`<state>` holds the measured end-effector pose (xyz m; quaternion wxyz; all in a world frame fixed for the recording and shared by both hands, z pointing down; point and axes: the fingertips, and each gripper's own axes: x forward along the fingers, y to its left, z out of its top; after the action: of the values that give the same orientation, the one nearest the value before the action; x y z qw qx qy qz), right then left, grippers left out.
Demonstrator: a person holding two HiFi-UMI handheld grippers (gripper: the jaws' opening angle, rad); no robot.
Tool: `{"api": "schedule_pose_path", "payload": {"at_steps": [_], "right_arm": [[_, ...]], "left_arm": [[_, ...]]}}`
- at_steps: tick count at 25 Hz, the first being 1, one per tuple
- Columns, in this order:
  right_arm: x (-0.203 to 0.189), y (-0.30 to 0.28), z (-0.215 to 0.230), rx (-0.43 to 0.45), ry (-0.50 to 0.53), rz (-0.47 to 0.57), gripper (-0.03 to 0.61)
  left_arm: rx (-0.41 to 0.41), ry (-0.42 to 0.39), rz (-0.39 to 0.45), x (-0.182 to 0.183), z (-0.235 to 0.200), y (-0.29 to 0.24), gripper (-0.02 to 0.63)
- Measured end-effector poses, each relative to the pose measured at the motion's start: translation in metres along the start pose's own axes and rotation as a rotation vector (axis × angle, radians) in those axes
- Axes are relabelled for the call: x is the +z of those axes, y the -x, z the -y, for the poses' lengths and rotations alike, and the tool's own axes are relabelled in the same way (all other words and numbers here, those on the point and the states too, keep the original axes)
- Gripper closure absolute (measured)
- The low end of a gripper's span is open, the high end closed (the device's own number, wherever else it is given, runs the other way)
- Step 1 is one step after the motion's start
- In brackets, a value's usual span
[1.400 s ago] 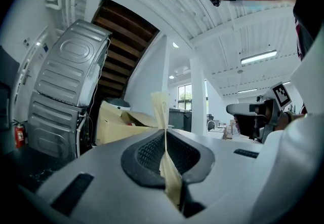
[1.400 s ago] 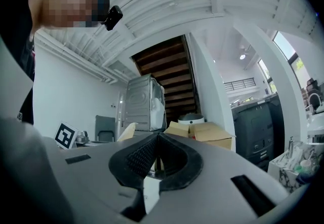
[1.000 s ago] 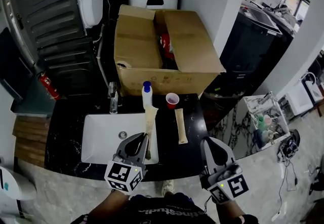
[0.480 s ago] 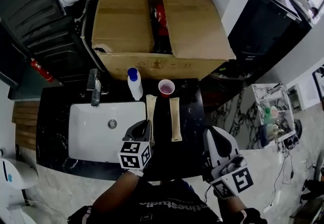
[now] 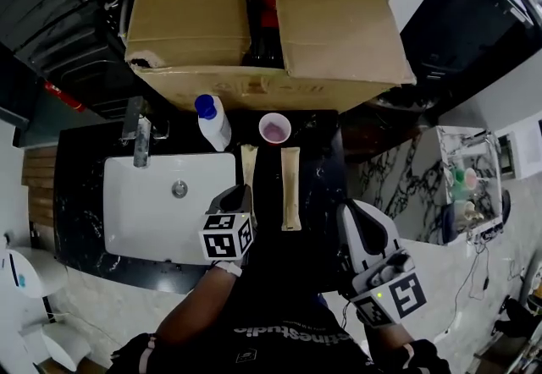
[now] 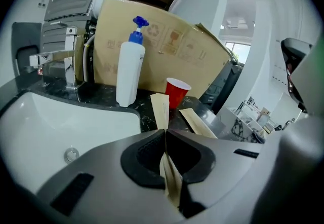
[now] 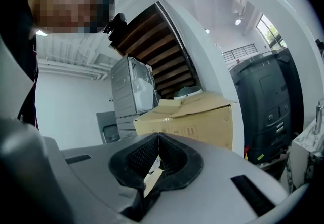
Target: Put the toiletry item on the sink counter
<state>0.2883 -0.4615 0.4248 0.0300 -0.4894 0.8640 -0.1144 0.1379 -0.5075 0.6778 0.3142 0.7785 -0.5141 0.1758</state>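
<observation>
A black marbled sink counter [image 5: 320, 173] with a white basin [image 5: 152, 220] sunk into it fills the head view, and a big cardboard box [image 5: 195, 25] stands at its far edge. The left gripper [image 5: 243, 193] reaches in over the near edge with the basin just to its left. Straight ahead of its tips runs the paper-sleeved toiletry packet [image 5: 248, 165], far end down on the stone. Beyond that end stand a spray bottle [image 5: 212, 123] and a red cup [image 5: 274, 128]. A second packet [image 5: 290, 190] lies to the gripper's right, apart from the first. The right gripper [image 5: 345, 211] hangs off the counter's right corner, likely just kept clear.

The left gripper view shows its jaws clamped flat on the packet's near end. This grip by the tail seems meant to lay the packet parallel to its twin. Letting go looks like the step left.

In the right gripper view the jaws are pressed together, nothing between the tips. A pale sliver shows in the hollow behind them, which I cannot identify. Ahead is only the box.
</observation>
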Motion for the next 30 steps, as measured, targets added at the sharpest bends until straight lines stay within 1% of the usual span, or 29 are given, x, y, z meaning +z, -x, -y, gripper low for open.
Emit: {"api": "schedule_pose_path", "payload": {"at_steps": [4, 9, 13, 16, 19, 22, 27, 30], "right_arm": [[-0.013, 0.000, 0.019, -0.018, 0.005, -0.021, 0.540], [-0.021, -0.003, 0.024, 0.013, -0.011, -0.038, 0.540], [-0.008, -0.010, 0.021, 0.013, -0.056, 0.021, 0.540], [-0.003, -0.011, 0.021, 0.008, -0.065, 0.034, 0.540], [0.000, -0.009, 0.016, 0.008, -0.058, 0.040, 0.540], [0.005, -0.005, 0.007, 0.009, -0.048, 0.051, 0.540], [0.007, 0.005, -0.006, 0.012, -0.009, 0.046, 0.540], [0.016, 0.012, -0.021, 0.017, 0.020, 0.062, 0.540]], "left_arm": [[0.007, 0.018, -0.031, -0.004, -0.003, -0.010, 0.591], [0.018, 0.028, -0.042, -0.006, -0.002, -0.013, 0.591], [0.013, 0.022, -0.040, -0.006, -0.001, -0.011, 0.589], [-0.001, 0.021, -0.035, -0.005, 0.001, -0.006, 0.586], [-0.016, 0.028, -0.030, -0.004, 0.002, -0.002, 0.551], [-0.031, 0.032, -0.016, 0.000, 0.005, 0.004, 0.510], [-0.055, 0.008, 0.031, 0.010, 0.010, 0.023, 0.489], [-0.070, 0.002, 0.079, 0.020, 0.010, 0.045, 0.488]]}}
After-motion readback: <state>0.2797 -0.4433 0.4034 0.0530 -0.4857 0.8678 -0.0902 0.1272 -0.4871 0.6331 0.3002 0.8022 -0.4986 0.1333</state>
